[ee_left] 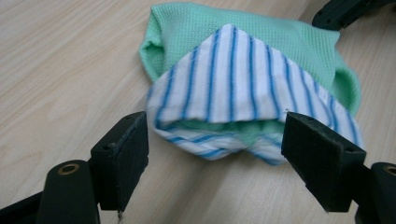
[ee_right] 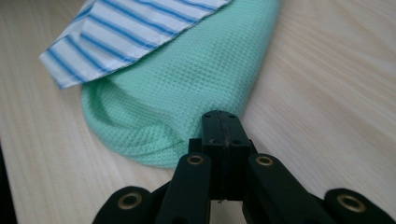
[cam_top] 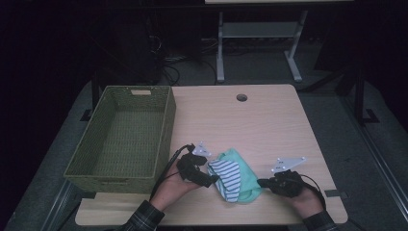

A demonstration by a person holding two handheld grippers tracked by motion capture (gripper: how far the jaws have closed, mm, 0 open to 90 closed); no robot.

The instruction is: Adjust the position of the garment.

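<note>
The striped cloth [ee_left: 233,88], white with blue lines, lies folded on top of the green cloth [ee_left: 261,37], and the pair sits as one bundle near the front edge of the table [cam_top: 269,120], between my two hands; my left gripper [ee_left: 215,156] stands with its jaws wide, one pad on each side of the bundle's near fold, neither pad pressing on it; my right gripper [ee_right: 223,123] is closed tight, pads together, and in its own view the tip sits at the edge of the green cloth's rounded fold; whether it has pinched a bit of the weave or merely touches it I cannot tell.

The risks, as I judge them: if my right jaws hold only a thin edge, a pull could drag the green layer out from under the striped one and undo the fold; if my left jaws close where they stand, they may catch just the striped lip and leave the green beneath behind; lifting with one side gripped and the other loose would let the bundle sag open before it gets to the woven basket [cam_top: 122,137] at the table's left.

I can read no brand, label or writing on either cloth, the basket or the table.
</note>
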